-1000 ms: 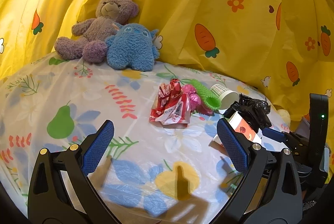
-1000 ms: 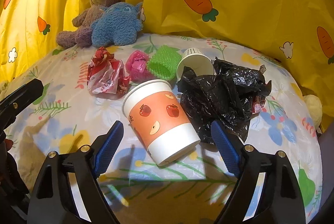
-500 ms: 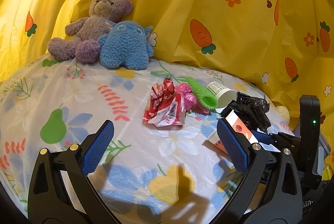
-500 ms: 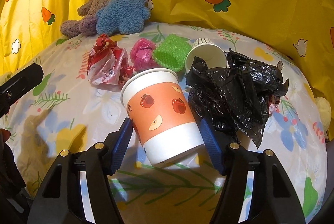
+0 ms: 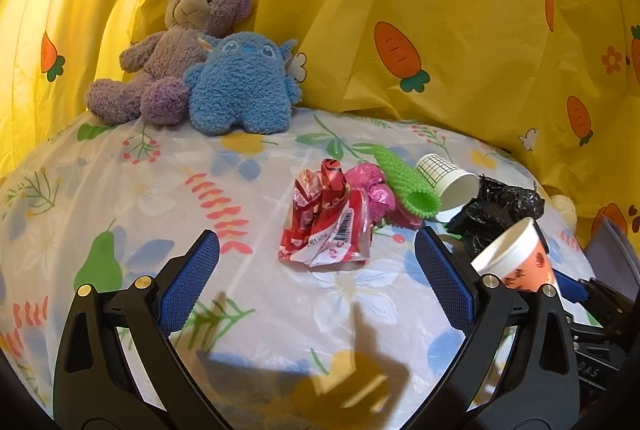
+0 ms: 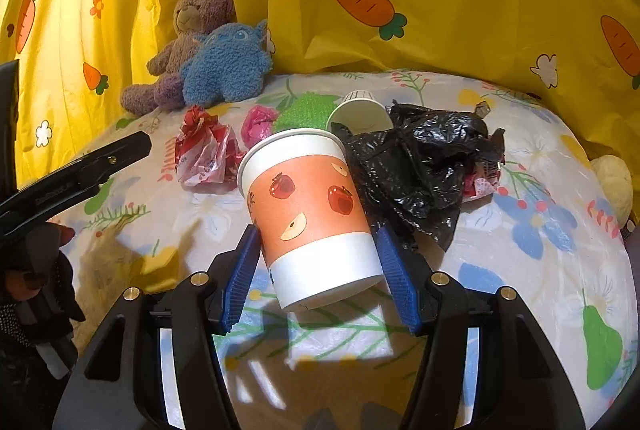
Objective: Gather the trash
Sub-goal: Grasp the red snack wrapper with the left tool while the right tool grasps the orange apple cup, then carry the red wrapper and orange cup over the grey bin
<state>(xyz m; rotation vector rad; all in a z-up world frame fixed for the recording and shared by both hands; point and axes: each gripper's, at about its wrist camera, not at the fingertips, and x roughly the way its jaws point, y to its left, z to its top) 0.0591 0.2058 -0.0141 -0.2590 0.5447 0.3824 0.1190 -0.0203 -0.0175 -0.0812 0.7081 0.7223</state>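
An orange-and-white paper cup with apple prints (image 6: 308, 213) sits tilted between the blue pads of my right gripper (image 6: 316, 242). The jaws are closing and both pads press its sides, holding it above the sheet. The left wrist view shows the same cup (image 5: 516, 258) raised at the right. Behind it lie a crumpled black bag (image 6: 416, 157), a small white cup (image 6: 360, 109), a green mesh sleeve (image 6: 304, 109), a pink wrapper (image 6: 258, 119) and a red-and-white wrapper (image 6: 204, 149). My left gripper (image 5: 316, 242) stands open in front of the red wrapper (image 5: 328, 226), nothing between its fingers.
The trash lies on a floral bed sheet (image 5: 120, 197). A purple teddy bear (image 5: 176, 45) and a blue plush toy (image 5: 240, 81) sit at the back left against a yellow carrot-print curtain (image 5: 440, 49). A pale plush lump (image 6: 612, 181) lies at the right edge.
The right jaws narrowed onto the orange cup and gripped it; the cup came up off the sheet. The left gripper drifted a little sideways, still open.
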